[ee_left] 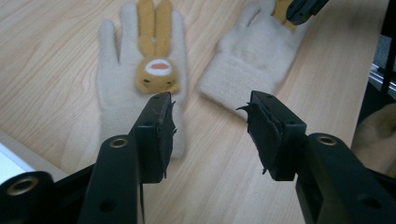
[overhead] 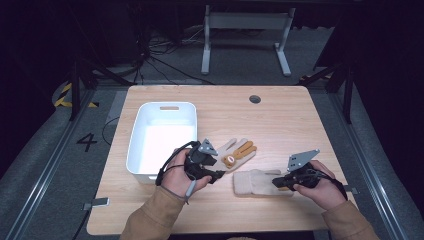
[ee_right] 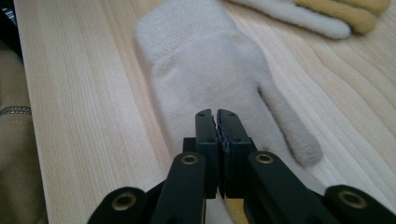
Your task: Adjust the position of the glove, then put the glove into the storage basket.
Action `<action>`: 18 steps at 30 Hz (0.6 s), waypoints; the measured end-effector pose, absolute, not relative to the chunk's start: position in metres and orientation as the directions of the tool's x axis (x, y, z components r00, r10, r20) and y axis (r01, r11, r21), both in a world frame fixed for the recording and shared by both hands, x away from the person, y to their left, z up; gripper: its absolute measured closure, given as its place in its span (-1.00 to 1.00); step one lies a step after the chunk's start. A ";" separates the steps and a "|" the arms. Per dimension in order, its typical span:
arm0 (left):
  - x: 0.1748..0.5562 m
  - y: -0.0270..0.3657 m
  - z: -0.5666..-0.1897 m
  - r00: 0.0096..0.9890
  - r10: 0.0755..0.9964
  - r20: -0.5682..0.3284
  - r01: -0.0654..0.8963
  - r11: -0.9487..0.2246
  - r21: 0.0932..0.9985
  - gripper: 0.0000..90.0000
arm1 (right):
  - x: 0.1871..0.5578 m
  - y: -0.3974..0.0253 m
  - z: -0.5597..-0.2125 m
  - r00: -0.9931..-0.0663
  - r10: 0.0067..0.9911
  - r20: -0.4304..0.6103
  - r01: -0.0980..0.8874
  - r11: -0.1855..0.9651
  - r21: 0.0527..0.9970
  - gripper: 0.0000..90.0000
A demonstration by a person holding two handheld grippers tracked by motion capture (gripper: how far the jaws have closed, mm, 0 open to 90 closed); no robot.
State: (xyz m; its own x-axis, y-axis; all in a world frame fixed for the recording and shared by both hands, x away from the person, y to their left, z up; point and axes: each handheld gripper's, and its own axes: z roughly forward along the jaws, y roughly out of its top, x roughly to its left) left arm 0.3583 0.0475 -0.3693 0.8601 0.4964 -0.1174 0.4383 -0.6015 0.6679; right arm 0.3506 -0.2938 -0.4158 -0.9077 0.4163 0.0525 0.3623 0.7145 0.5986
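Gloves lie side by side on the table (overhead: 280, 120): right tongs (ee_right: 218, 122) closed on the plain glove (ee_right: 205, 79) at its finger end, left tongs (ee_left: 210, 126) open above the bunny glove (ee_left: 140, 79)'s cuff; next, likely close there and lift toward the white bin (overhead: 137, 132).

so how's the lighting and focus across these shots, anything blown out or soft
High view: the table is brightly lit amid a dark room, and the white bin is nearly blown out inside. Left gripper view: the left tongs are sharp, while the bunny glove is slightly soft. Right gripper view: the plain glove is in fair focus, and the far gloves' fingers blur at the top edge.
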 end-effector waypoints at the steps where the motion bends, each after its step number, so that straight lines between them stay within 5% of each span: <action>1: 0.358 0.048 -0.369 0.860 0.496 -0.117 0.438 -0.602 0.668 0.15 | 0.351 -0.294 -0.416 -0.908 0.416 0.053 0.362 0.714 0.599 0.96; 18: 0.384 0.022 -0.378 0.816 0.559 -0.147 0.493 -0.542 0.681 0.09 | 0.359 -0.330 -0.404 -0.858 0.511 0.050 0.418 0.639 0.646 0.91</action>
